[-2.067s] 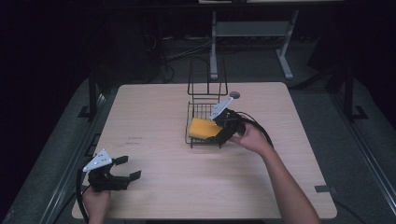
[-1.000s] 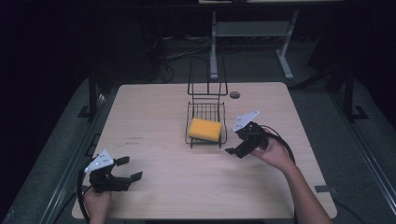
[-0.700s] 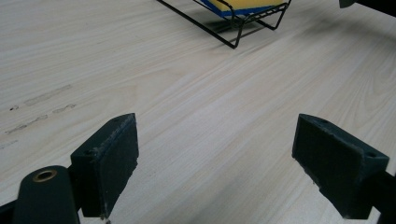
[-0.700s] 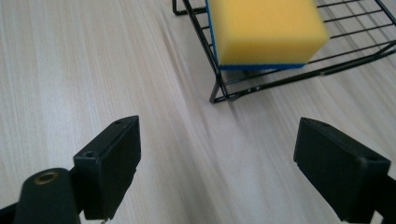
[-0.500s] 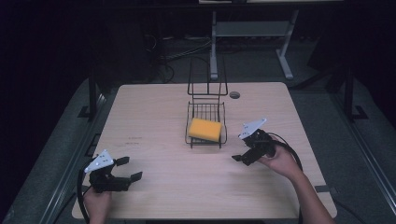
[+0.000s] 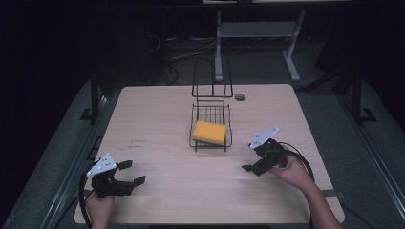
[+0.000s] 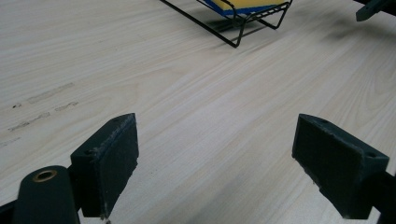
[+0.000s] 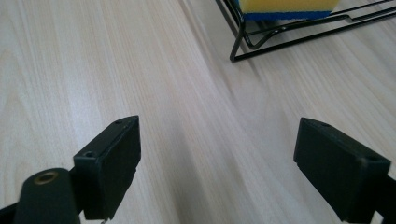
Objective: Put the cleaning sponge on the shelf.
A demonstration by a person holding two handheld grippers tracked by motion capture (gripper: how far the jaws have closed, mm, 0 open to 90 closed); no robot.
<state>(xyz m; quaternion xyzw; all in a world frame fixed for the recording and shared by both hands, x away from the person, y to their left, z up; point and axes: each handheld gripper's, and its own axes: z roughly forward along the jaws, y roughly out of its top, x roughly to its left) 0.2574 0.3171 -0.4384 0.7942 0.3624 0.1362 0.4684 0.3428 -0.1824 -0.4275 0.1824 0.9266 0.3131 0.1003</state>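
Observation:
A yellow sponge with a blue underside lies in a black wire rack at the middle of the wooden table. My right gripper rests low over the table to the right of the rack, open and holding nothing. At the near left corner my left gripper is open too, with bare wood between its jaws. The rack and sponge appear at the top of the left gripper view. In the right gripper view the sponge sits in the rack ahead of the spread jaws.
The rack has a tall wire back on its far side. A small round hole is set in the table near the far edge. A metal stand and cables lie on the dark floor beyond the table.
My right gripper has let go of the sponge in the rack and drawn back to the right and toward me, lowering to the table. The left gripper has stayed put.

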